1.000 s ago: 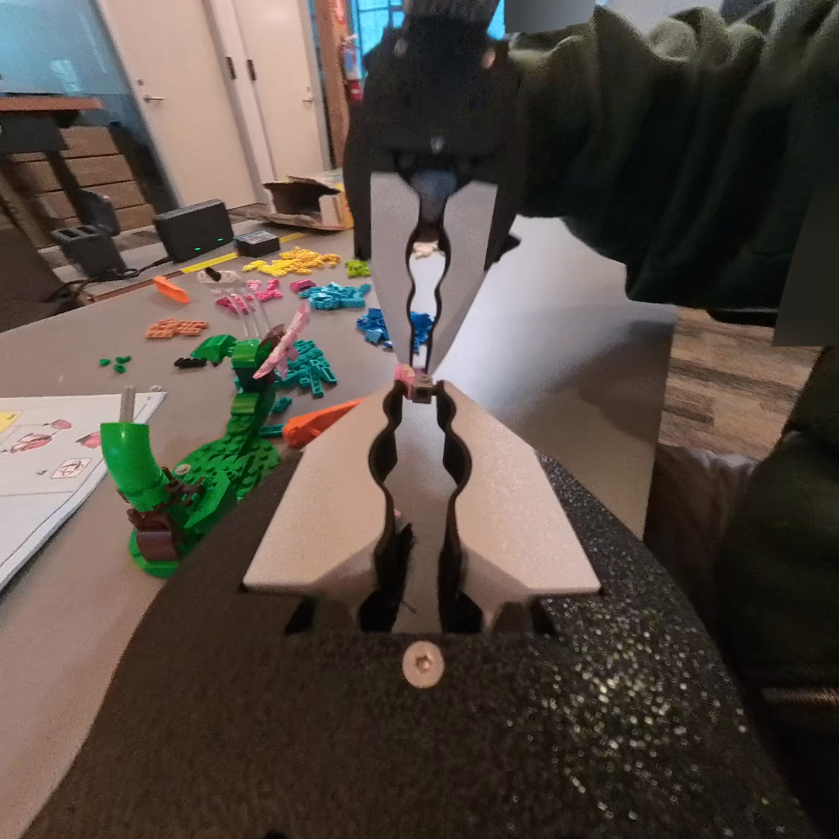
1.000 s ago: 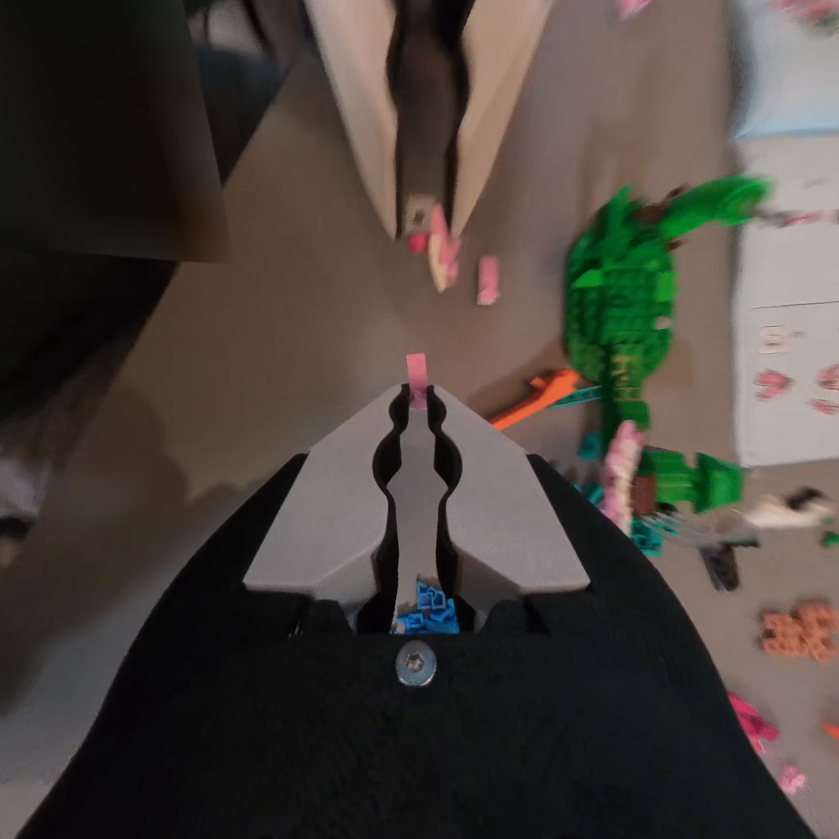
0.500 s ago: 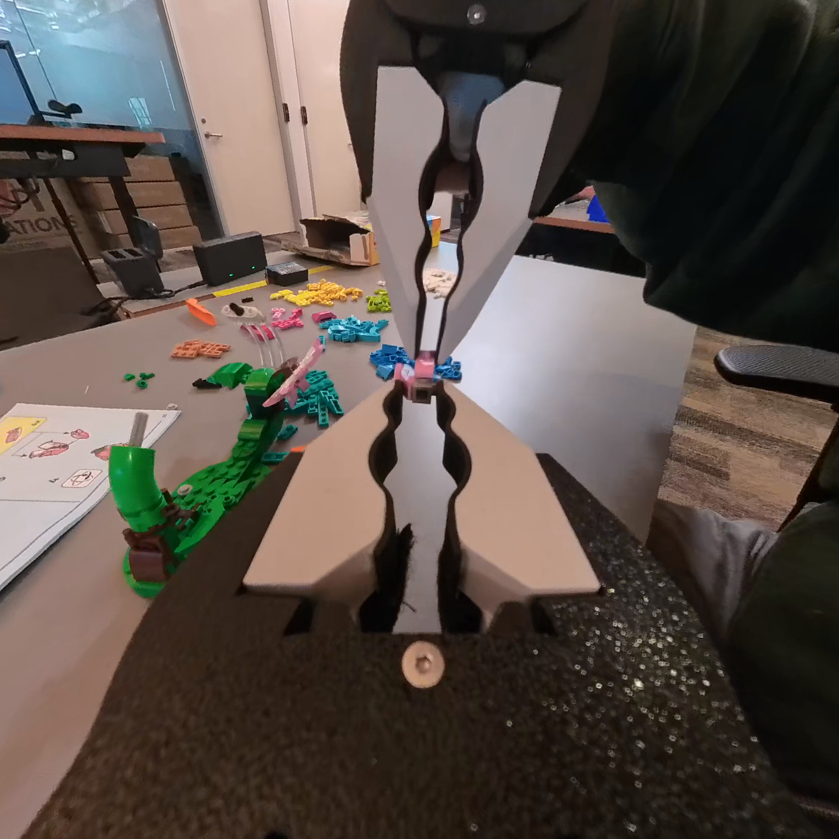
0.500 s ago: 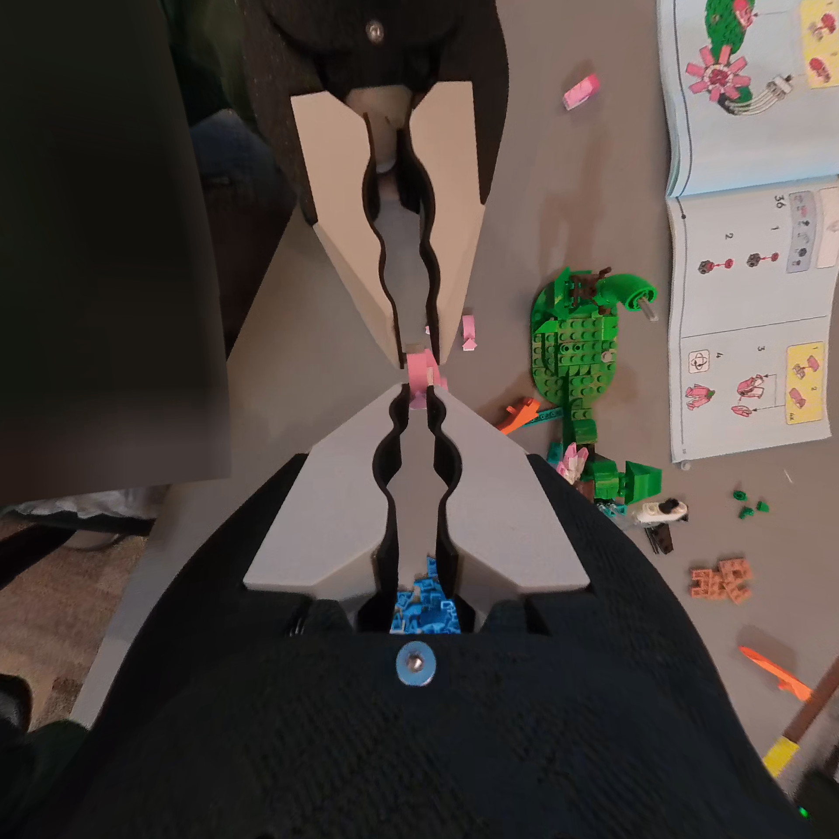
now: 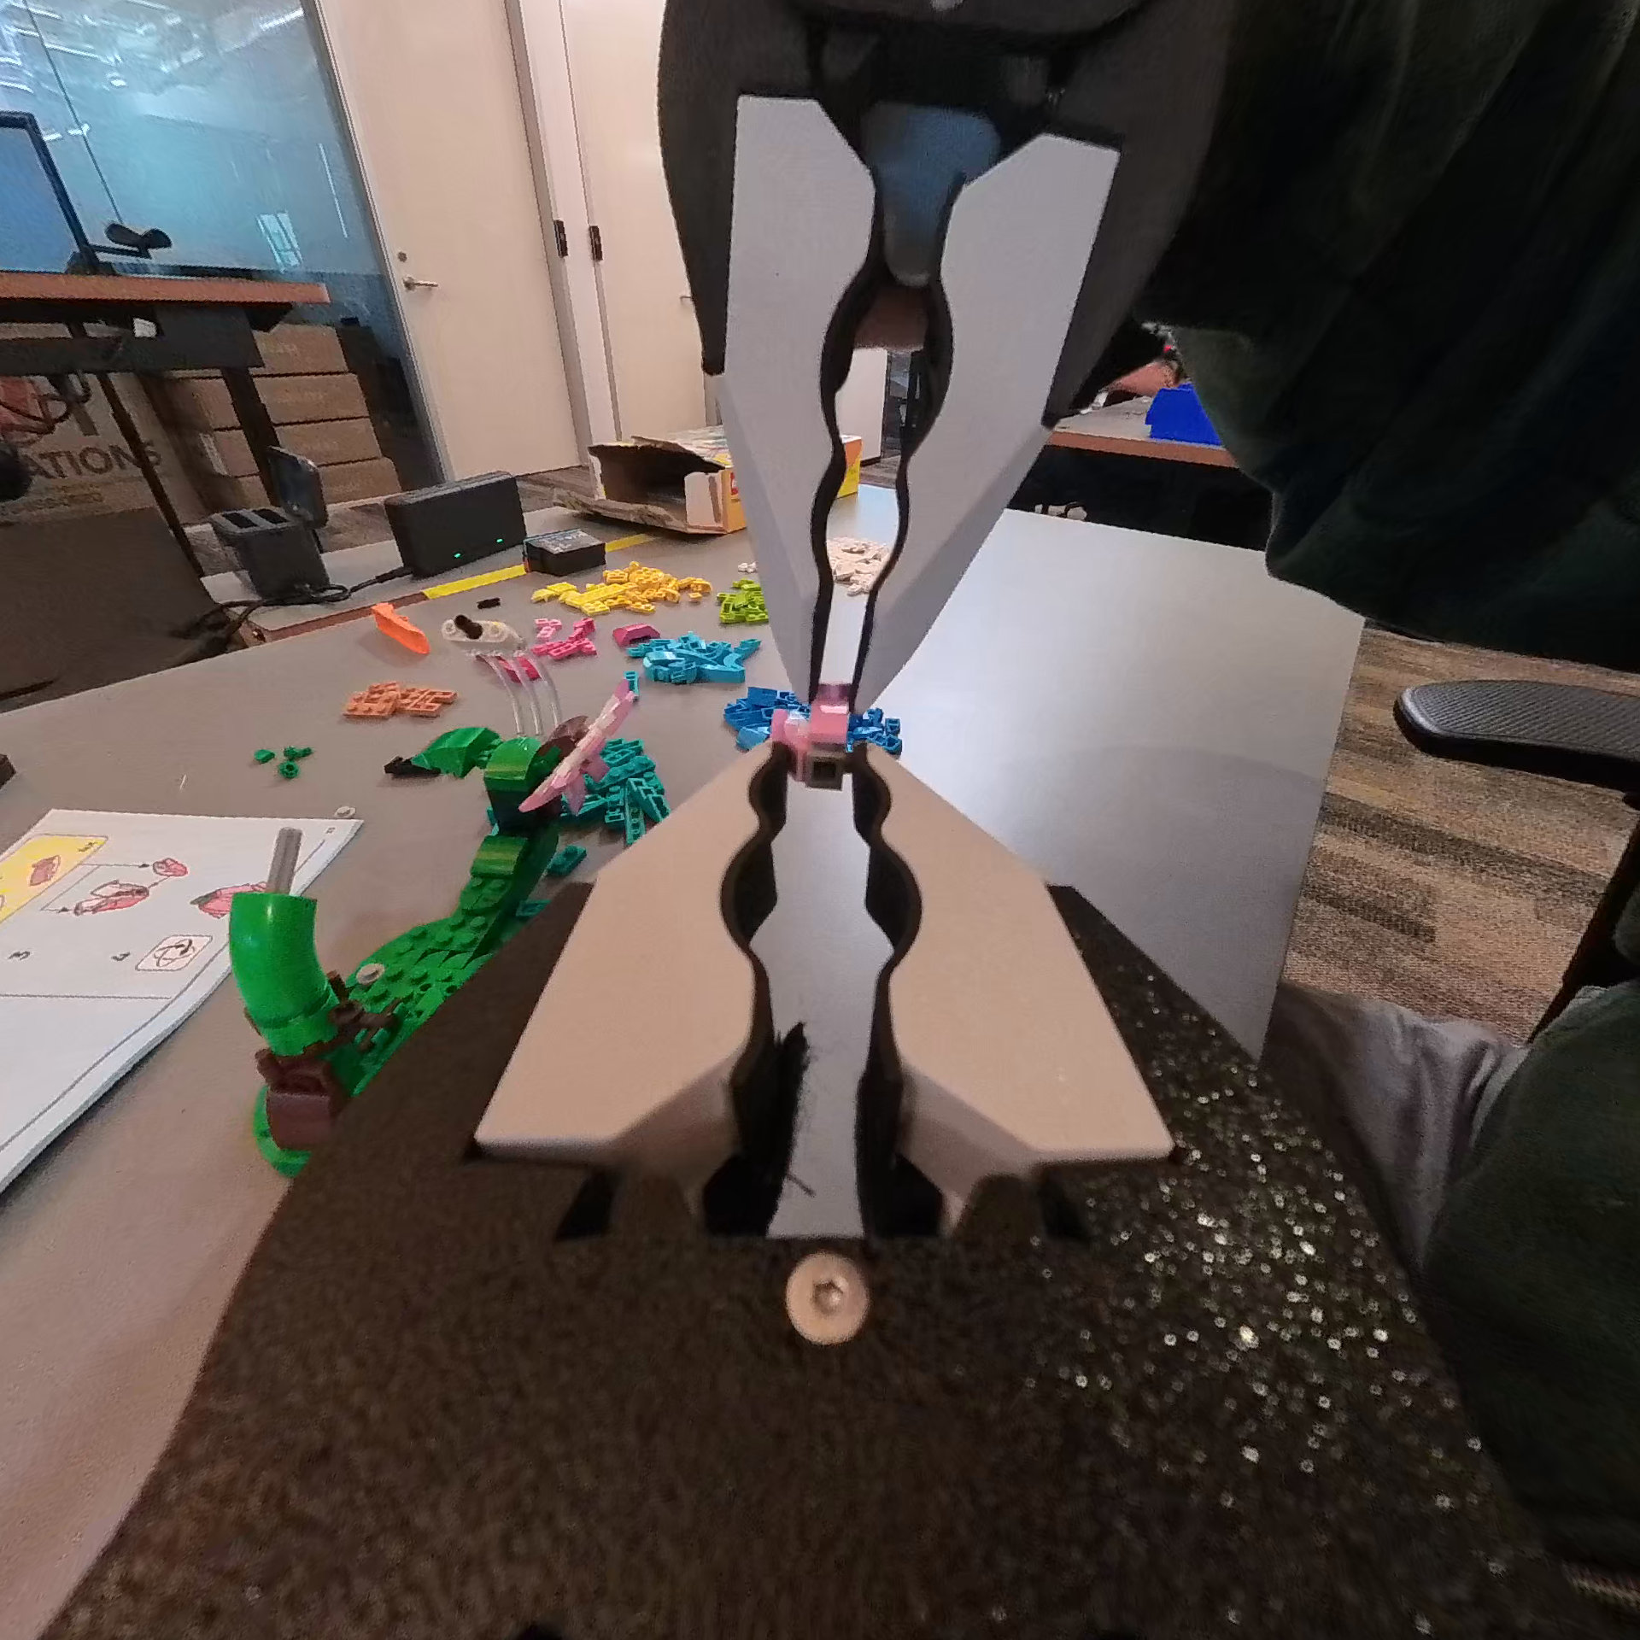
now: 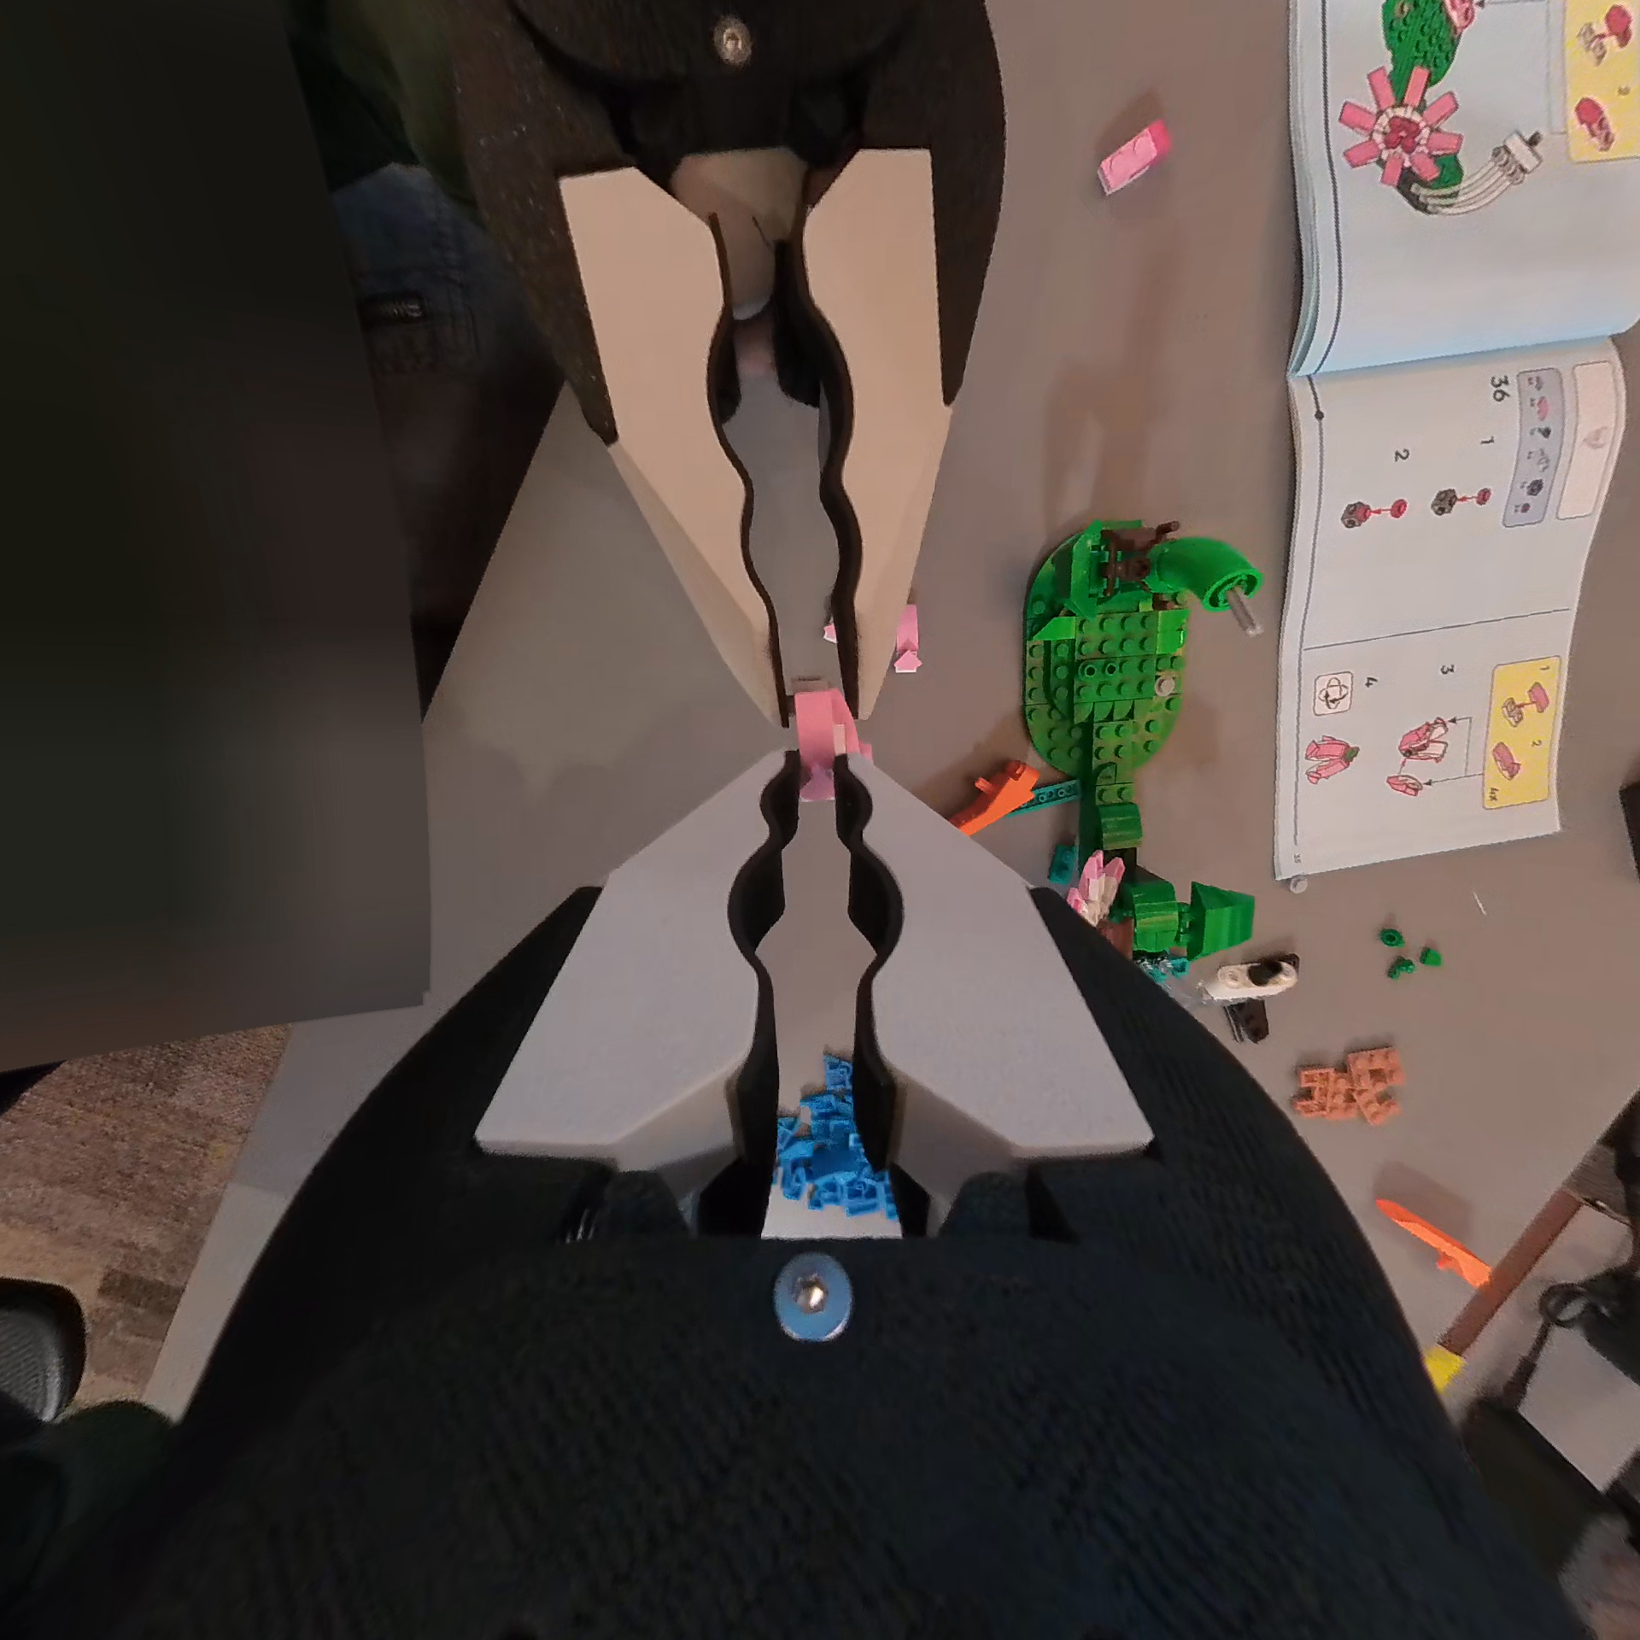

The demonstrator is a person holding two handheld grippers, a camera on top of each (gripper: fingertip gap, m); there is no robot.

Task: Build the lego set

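My left gripper (image 5: 816, 770) is shut on a small brown block with pink parts (image 5: 823, 774), held in the air above the grey table (image 5: 1109, 710). My right gripper (image 6: 818, 774) is shut on a pink piece (image 6: 816, 741). The two grippers meet tip to tip, and the pink piece touches the small block. In the left wrist view the right gripper (image 5: 834, 690) comes down from above. In the right wrist view the left gripper (image 6: 816, 701) comes from the top. The green Lego model (image 6: 1105, 674) lies on the table to the side and also shows in the left wrist view (image 5: 497, 887).
An open instruction booklet (image 6: 1438, 568) lies beyond the model. Sorted piles of bricks lie on the table: blue (image 5: 754, 714), teal (image 5: 692, 657), yellow (image 5: 621, 590), orange (image 5: 399, 701). Loose pink pieces (image 6: 907, 639) lie near the grippers. A chair armrest (image 5: 1526, 719) is at the right. The tips of both grippers are at nearly the same place.
The two grippers have moved together until their tips meet. The pink piece, apart from the small block one second ago, now touches it. Both stay shut.
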